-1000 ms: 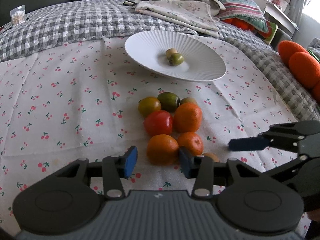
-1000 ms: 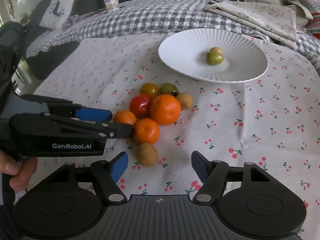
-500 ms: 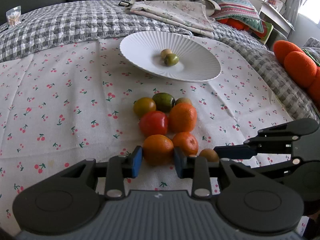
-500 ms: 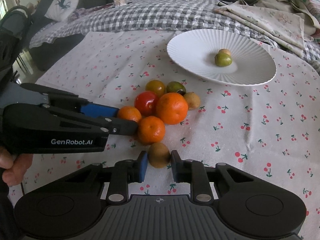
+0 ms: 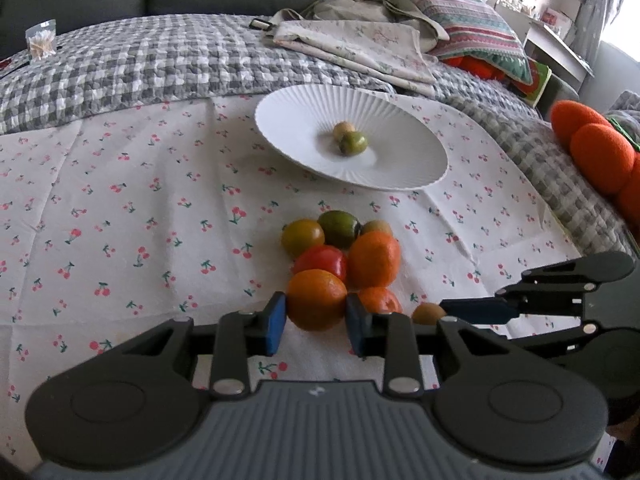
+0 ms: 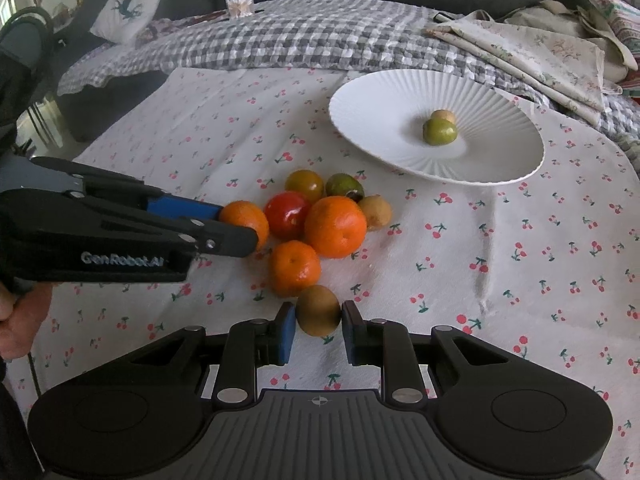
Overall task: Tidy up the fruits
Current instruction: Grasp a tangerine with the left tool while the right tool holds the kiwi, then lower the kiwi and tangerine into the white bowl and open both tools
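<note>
A pile of fruit lies on the cherry-print cloth (image 5: 120, 208): a red tomato (image 5: 320, 262), a big orange (image 5: 374, 258), a small mandarin (image 5: 378, 300) and green and tan fruits behind. My left gripper (image 5: 316, 316) is shut on the nearest orange (image 5: 316, 296), both blue pads pressing its sides; the right wrist view shows that orange (image 6: 244, 216) too. My right gripper (image 6: 319, 322) is shut on a brown kiwi (image 6: 319, 310) at the pile's near edge. The white ribbed plate (image 5: 304, 128) beyond holds a green fruit (image 5: 353, 143) and a tan one (image 5: 343, 130).
A grey checked quilt (image 5: 140, 64) runs behind the cloth, with folded floral fabric (image 5: 352, 40) and a striped pillow (image 5: 472, 28) on it. Orange plush shapes (image 5: 592, 152) sit at the right edge. A small jar (image 6: 239, 2) stands far back. A hand (image 6: 16, 320) holds the left gripper.
Both grippers went from open to shut: the left closed on the near orange, the right on the brown kiwi. The left gripper also edged forward to the pile.
</note>
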`<state>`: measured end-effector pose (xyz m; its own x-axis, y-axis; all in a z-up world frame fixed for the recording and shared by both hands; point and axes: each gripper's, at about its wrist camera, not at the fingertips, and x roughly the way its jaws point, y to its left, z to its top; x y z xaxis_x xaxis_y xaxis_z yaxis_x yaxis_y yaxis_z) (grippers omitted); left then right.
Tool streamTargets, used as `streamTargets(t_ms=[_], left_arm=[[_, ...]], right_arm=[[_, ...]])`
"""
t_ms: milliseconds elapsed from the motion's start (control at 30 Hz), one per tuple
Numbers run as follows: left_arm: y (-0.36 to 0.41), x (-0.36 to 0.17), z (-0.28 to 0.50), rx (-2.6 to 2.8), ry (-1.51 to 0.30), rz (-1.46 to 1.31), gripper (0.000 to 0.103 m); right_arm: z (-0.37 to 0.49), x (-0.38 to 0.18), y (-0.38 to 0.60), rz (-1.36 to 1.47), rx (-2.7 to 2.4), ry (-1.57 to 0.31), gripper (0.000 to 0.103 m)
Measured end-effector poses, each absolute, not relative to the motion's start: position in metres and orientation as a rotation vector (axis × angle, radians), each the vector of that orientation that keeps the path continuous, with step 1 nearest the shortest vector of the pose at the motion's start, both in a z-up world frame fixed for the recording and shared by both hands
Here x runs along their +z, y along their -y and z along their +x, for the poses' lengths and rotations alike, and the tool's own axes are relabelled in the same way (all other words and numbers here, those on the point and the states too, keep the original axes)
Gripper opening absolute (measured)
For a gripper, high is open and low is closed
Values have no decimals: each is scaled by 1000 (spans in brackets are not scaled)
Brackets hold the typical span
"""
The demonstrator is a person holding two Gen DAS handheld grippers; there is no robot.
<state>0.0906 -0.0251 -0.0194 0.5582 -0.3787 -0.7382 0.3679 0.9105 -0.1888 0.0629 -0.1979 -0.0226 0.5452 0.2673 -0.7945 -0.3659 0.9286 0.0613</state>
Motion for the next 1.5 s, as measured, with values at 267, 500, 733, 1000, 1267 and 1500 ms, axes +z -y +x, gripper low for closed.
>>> streamTargets(t_ms=[267, 500, 733, 1000, 1267, 1500], left_arm=[[22, -16, 93, -410, -864, -18, 30], [21, -10, 94, -377, -848, -22, 30], [26, 4, 100, -358, -828, -49, 30], [48, 23, 110, -366, -783, -68, 30], [63, 30, 134, -366, -758, -93, 30], [78, 18, 158, -340, -743, -36, 30]], right_arm=[[64, -18, 202, -107, 368, -907, 23], [67, -10, 211, -83, 346, -888, 23], [72, 1, 222, -66, 319, -852, 23], [80, 12, 238, -38, 276, -819, 23], [97, 27, 264, 18, 211, -768, 23], [122, 29, 274, 8, 151, -727, 23]])
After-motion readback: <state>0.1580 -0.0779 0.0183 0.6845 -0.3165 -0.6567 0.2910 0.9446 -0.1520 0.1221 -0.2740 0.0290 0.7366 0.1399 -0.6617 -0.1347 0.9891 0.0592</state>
